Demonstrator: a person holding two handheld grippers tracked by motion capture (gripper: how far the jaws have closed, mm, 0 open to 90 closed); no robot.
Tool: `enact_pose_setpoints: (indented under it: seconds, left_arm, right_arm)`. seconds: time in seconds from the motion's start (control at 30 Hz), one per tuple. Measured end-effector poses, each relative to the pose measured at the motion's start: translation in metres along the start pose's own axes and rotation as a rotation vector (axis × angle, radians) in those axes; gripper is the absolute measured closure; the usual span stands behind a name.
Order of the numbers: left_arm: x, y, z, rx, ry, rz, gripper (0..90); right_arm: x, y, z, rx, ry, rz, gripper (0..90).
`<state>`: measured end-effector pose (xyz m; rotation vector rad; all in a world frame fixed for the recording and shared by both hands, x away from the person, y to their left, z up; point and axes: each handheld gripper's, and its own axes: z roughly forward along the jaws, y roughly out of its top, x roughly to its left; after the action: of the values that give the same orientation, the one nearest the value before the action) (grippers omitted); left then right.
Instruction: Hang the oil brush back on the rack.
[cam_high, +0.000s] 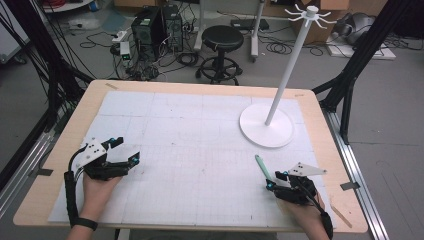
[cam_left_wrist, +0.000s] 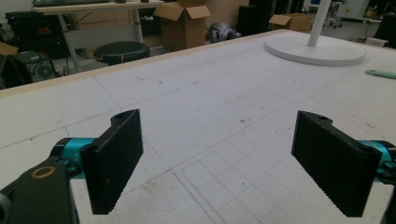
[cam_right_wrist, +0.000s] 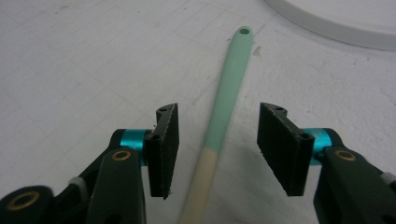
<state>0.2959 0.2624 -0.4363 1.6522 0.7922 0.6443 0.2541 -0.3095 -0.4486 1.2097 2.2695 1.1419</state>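
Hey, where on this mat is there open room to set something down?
The middle of the mat, between the left gripper and the right gripper, is bare, as is the far left stretch beside the stand. The right side is crowded: the stand's base, then the green stick lying between the right gripper's open jaws.

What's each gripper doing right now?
Left gripper: open, holding nothing.
Right gripper: open, jaws either side of the green handle, not gripping it.
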Motion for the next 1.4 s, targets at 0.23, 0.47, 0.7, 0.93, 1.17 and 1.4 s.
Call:
enact_pose_setpoints:
  seconds: [0.23,0.47,0.7,0.93,1.17,1.4]
  left_arm:
    - [0.0,-0.001,0.002,0.004,-0.002,0.001,18.1]
    - [-0.001,-0.001,0.002,0.005,0.001,0.0,18.3]
    - [-0.001,-0.001,0.003,0.007,0.002,-0.006,19.0]
    - [-0.001,-0.001,0.003,0.013,0.002,-0.008,20.0]
    - [-0.001,-0.001,0.003,0.015,0.001,-0.001,20.6]
    - [-0.002,-0.001,0.003,0.014,0.001,-0.005,20.8]
  right_arm:
    - [0.003,0.0,0.0,0.024,-0.036,0.017,61.6]
    - [0.013,0.0,0.001,0.031,-0.089,-0.024,69.7]
    - [0.016,0.0,0.002,0.04,-0.103,0.007,73.8]
    - [0.017,0.001,0.002,0.045,-0.105,0.004,79.8]
    - [0.015,0.003,0.002,0.049,-0.092,0.012,82.3]
    - [0.009,0.005,0.001,0.039,-0.085,0.031,82.5]
